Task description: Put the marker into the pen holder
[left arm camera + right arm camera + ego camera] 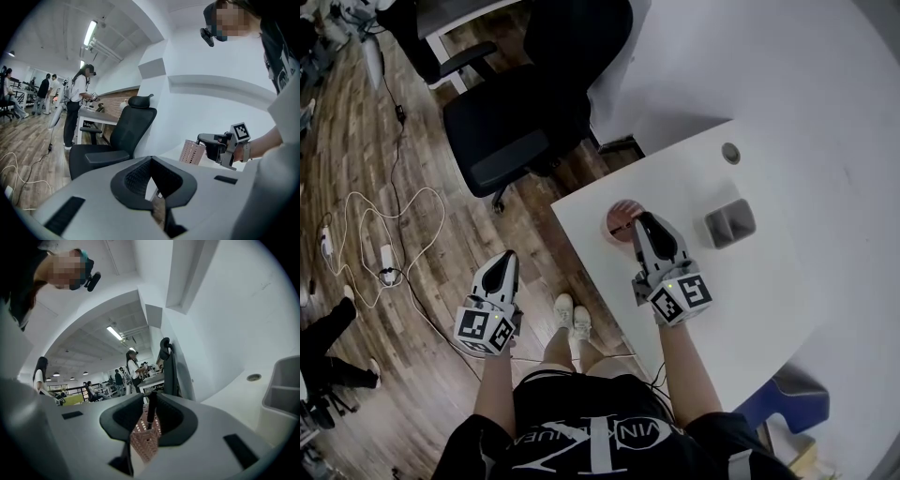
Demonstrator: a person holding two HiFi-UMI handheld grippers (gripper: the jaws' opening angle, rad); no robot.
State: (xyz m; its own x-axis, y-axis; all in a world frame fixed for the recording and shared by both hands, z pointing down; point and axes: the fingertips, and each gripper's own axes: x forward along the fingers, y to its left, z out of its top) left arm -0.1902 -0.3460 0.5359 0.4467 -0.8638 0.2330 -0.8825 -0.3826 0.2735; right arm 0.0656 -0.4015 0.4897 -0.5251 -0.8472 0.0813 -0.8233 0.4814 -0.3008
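left claw [505, 261]: held out over the wood floor [412, 309], clear of the table's near edge; its jaws are drawn together with nothing in them
right claw [643, 221]: held level above the table [750, 300], its tips over the pen holder; jaws a little apart
marker [151, 411]: black, upright between the right claw's jaws with a sliver of gap on one side; its lower end sits inside the pen holder
pen holder [620, 217]: pink mesh cup on the table, close to its left edge, right under the right claw's tips
box [730, 223]: grey, open-topped, on the table to the right of the pen holder and apart from it
plug [730, 152]: small round disc in the tabletop, further back
chair [511, 131]: black office chair on the floor beyond the table's far left corner
cables [403, 216]: white loops on the floor, well to the left
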